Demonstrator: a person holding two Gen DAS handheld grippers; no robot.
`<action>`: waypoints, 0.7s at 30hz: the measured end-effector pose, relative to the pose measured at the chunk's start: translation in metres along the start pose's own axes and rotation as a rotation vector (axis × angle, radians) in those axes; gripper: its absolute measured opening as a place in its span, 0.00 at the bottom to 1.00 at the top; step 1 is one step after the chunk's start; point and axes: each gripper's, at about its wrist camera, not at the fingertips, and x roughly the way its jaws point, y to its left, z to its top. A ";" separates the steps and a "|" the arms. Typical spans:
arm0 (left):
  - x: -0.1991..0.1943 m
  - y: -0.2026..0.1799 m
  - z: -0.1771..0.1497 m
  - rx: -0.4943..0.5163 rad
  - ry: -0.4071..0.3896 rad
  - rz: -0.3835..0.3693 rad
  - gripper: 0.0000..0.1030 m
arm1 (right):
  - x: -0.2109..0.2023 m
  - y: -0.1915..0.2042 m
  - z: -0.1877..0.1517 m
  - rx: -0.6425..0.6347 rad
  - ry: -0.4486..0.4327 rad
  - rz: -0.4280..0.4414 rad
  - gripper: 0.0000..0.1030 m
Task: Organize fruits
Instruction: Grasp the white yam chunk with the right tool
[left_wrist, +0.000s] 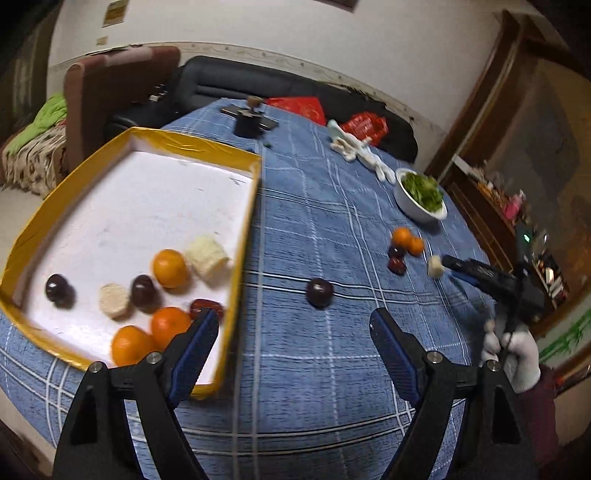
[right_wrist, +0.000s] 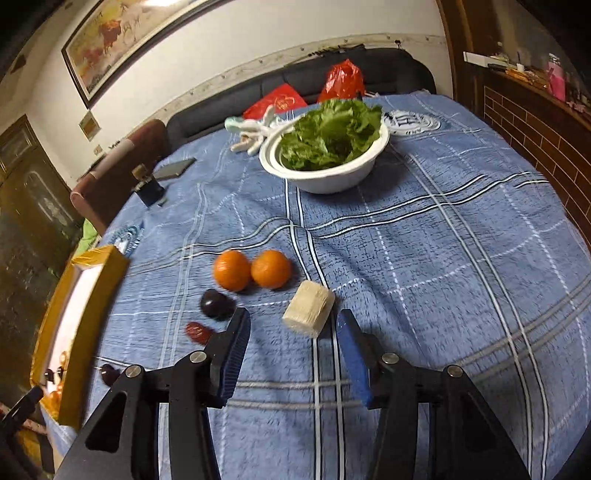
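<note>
A yellow-rimmed box (left_wrist: 244, 221) with a white floor holds three oranges, two dark plums, two pale cut chunks and a red date. My left gripper (left_wrist: 293, 321) hangs open over the blue cloth beside the box's right wall, nothing between its fingers; a loose dark plum (left_wrist: 319, 291) lies just ahead of it. My right gripper (right_wrist: 292, 319) is open, and a pale cut chunk (right_wrist: 308, 308) lies on the cloth at its fingertips, untouched by the pads. Beyond it lie two oranges (right_wrist: 232, 270) (right_wrist: 271, 268), a plum (right_wrist: 214, 302) and a red date (right_wrist: 197, 331).
A white bowl (right_wrist: 325, 181) of lettuce stands behind the loose fruit. At the far side of the round table are a small dark bottle (right_wrist: 149, 190), a phone (right_wrist: 173, 168) and a white-green toy (left_wrist: 360, 149). Red bags rest on the black sofa behind. A white-gloved hand (left_wrist: 513, 354) holds the right gripper.
</note>
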 end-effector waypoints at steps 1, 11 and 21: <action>0.002 -0.004 0.000 0.009 0.004 0.001 0.81 | 0.009 0.002 0.002 -0.008 0.012 -0.009 0.51; 0.067 -0.083 0.016 0.204 0.068 -0.033 0.81 | 0.036 -0.006 0.000 -0.045 0.037 -0.027 0.33; 0.153 -0.144 0.034 0.325 0.101 -0.060 0.76 | 0.021 -0.012 -0.001 -0.016 0.015 0.062 0.33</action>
